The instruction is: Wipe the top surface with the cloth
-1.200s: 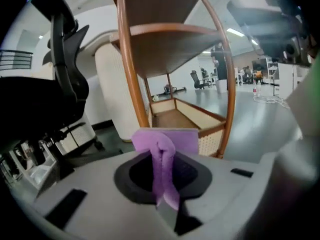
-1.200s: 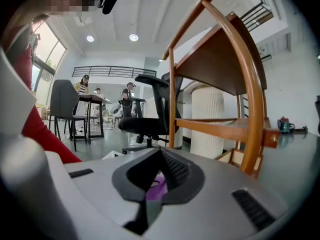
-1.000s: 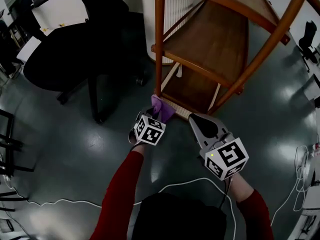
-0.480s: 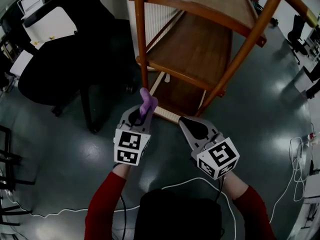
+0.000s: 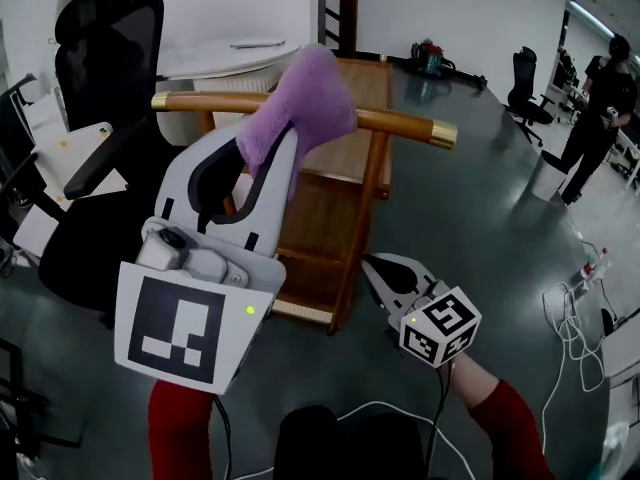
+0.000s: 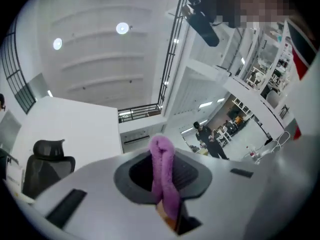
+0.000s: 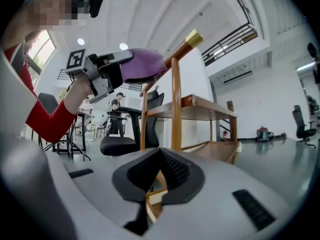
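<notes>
A purple cloth (image 5: 305, 98) sticks out of my left gripper (image 5: 268, 153), which is shut on it and raised close to the head camera. The cloth hangs in front of the wooden cart's round handle bar (image 5: 405, 124); the cart's top shelf (image 5: 352, 158) lies just beyond and below. In the left gripper view the cloth (image 6: 163, 171) is pinched between the pads, with ceiling behind. My right gripper (image 5: 385, 273) stays low beside the cart's front leg, shut and empty. The right gripper view shows the cart (image 7: 197, 104), the cloth (image 7: 142, 65) and the left gripper (image 7: 102, 76) above.
A black office chair (image 5: 100, 88) stands left of the cart, with a white table (image 5: 230, 56) behind it. A person (image 5: 598, 93) stands far right. White cables (image 5: 570, 318) lie on the dark floor at the right. The cart's lower shelves (image 5: 320, 228) are bare wood.
My left gripper has lifted the cloth from near the cart's bottom shelf up to the handle bar. The head view has tilted up. The right gripper stayed low.
</notes>
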The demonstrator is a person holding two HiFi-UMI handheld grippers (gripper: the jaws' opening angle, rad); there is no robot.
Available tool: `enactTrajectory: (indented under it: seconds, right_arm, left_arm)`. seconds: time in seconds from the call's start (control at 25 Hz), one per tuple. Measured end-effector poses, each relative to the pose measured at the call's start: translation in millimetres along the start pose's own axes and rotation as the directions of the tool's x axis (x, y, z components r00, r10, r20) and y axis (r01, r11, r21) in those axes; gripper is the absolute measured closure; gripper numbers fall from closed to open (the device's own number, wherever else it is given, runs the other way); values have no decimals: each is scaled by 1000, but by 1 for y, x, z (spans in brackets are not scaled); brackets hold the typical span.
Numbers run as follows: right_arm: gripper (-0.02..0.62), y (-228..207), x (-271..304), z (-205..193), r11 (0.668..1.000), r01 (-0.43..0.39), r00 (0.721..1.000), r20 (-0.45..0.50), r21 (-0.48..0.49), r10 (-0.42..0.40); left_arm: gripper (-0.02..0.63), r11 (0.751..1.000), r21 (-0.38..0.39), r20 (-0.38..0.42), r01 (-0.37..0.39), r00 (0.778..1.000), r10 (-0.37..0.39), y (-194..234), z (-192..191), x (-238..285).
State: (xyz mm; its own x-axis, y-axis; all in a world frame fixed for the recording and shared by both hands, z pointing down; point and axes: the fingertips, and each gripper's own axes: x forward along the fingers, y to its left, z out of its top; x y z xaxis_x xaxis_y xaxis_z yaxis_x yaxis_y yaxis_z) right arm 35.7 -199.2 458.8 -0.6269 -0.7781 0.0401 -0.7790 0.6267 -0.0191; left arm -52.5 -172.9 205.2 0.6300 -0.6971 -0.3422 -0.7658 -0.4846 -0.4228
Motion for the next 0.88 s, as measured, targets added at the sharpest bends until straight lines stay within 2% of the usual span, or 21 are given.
enactTrajectory:
  seconds: [0.12, 0.24, 0.4, 0.48, 0.64, 0.88]
  right_arm:
    - [583, -17, -19, 14, 998, 64, 998, 24, -28, -63]
    - [583, -26, -35, 12, 995, 94, 995, 17, -32, -93]
    - [583, -34, -39, 11, 993, 100, 995, 21, -56, -98]
    - [583, -35, -35, 4, 994, 90, 996, 13, -61, -89]
    - [583, -31, -26, -35, 997, 67, 996, -48, -44, -69]
    - [583, -13, -13, -106, 999, 35, 991, -132, 18, -32]
  left_arm:
    - [551, 998, 37, 44, 45, 998, -47, -26, 11, 29]
    - [551, 993, 57, 1, 106, 994, -106, -63, -13, 40]
    - [551, 985, -15, -60, 172, 983, -172, -98, -64, 35]
    - [551, 977, -74, -134, 202, 968, -210, -118, -110, 22]
    - [551, 934, -280, -313, 220, 899, -306, -168, -225, -17]
    - [551, 863, -474, -474, 176, 775, -418, -242, -374, -81]
